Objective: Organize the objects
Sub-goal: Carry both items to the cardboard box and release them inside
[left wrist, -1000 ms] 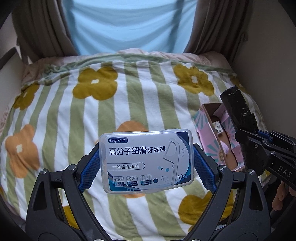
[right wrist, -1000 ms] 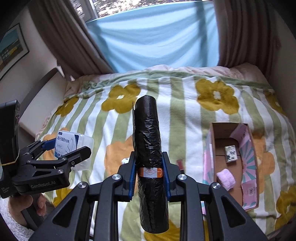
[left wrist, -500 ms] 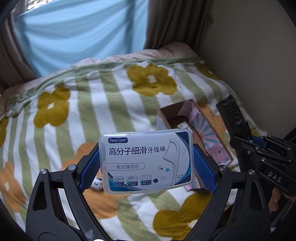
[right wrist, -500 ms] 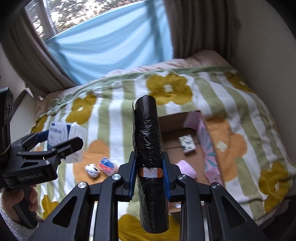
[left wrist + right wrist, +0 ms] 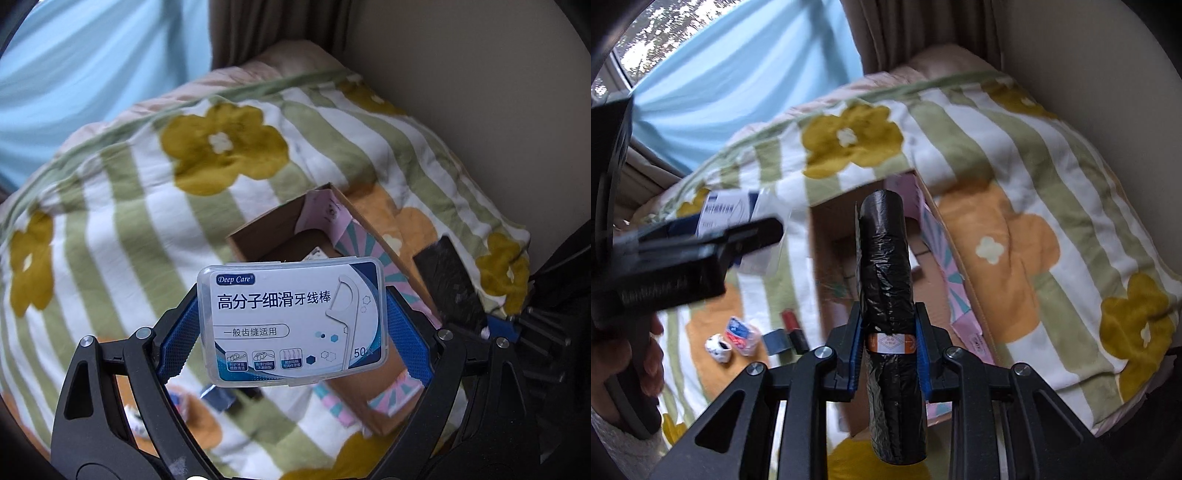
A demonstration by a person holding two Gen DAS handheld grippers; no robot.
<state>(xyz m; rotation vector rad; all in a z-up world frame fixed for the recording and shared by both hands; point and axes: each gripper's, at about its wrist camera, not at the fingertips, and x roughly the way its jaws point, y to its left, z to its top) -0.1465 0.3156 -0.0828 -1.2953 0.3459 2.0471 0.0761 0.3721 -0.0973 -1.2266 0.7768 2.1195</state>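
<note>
My left gripper (image 5: 293, 332) is shut on a clear floss-pick box (image 5: 291, 321) with a blue and white label, held above the bed. Behind it lies an open cardboard box (image 5: 266, 232) with pink patterned flaps. My right gripper (image 5: 889, 343) is shut on a black roll of bin bags (image 5: 884, 266) with an orange band, held over the same cardboard box (image 5: 827, 251). In the right wrist view the left gripper (image 5: 738, 236) with the floss-pick box (image 5: 727, 212) hangs at the left. The black roll (image 5: 448, 280) shows at the right of the left wrist view.
A striped duvet (image 5: 1015, 155) with yellow and orange flowers covers the bed. Small items lie left of the cardboard box: a white figurine (image 5: 718, 347), a red and blue packet (image 5: 740, 332), a dark blue piece (image 5: 777, 341), a red tube (image 5: 794, 326). A wall (image 5: 480, 92) stands to the right.
Both grippers have swung right and down towards the cardboard box, which now lies directly under them. Each has kept its grip on its object.
</note>
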